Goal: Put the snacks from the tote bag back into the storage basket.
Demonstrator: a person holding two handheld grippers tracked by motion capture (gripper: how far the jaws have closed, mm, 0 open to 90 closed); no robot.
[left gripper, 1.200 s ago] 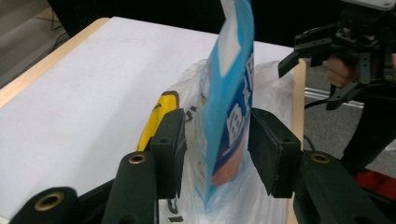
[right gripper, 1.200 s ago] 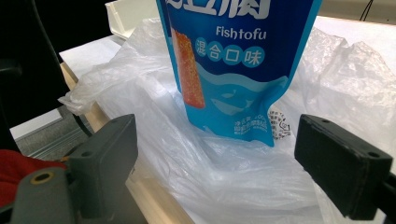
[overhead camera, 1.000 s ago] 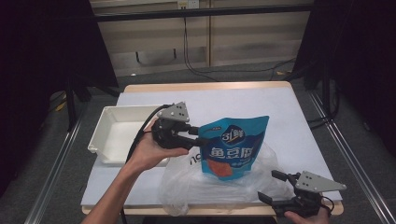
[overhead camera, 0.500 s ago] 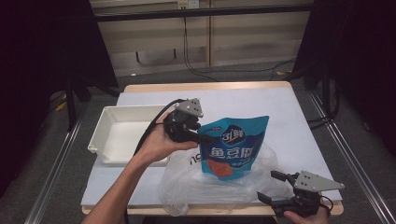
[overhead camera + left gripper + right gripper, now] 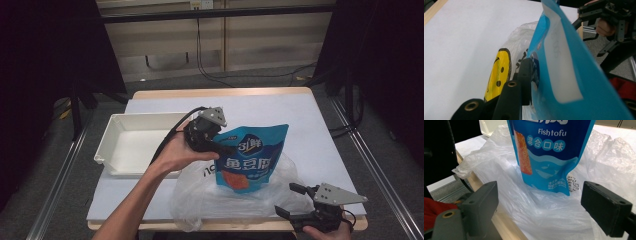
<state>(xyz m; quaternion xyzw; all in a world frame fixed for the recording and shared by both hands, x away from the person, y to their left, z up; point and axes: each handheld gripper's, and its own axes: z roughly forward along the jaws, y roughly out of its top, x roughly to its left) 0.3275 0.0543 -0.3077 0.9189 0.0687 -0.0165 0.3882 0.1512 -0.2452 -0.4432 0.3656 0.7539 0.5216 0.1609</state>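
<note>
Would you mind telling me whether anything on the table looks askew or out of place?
The clear plastic bag lies crumpled at the near edge, part of it drooping over the table rim. The blue fish tofu pouch stands tilted over it, pinched at its side by the left hand-held gripper. Nothing looks spilled or torn.

I see the blue fish tofu pouch point(image 5: 251, 159) standing upright, its lower end inside the clear plastic bag point(image 5: 235, 200). The pouch has an orange panel and white letters. The crumpled bag lies at 6 o'clock on the table, near the front edge.
</note>
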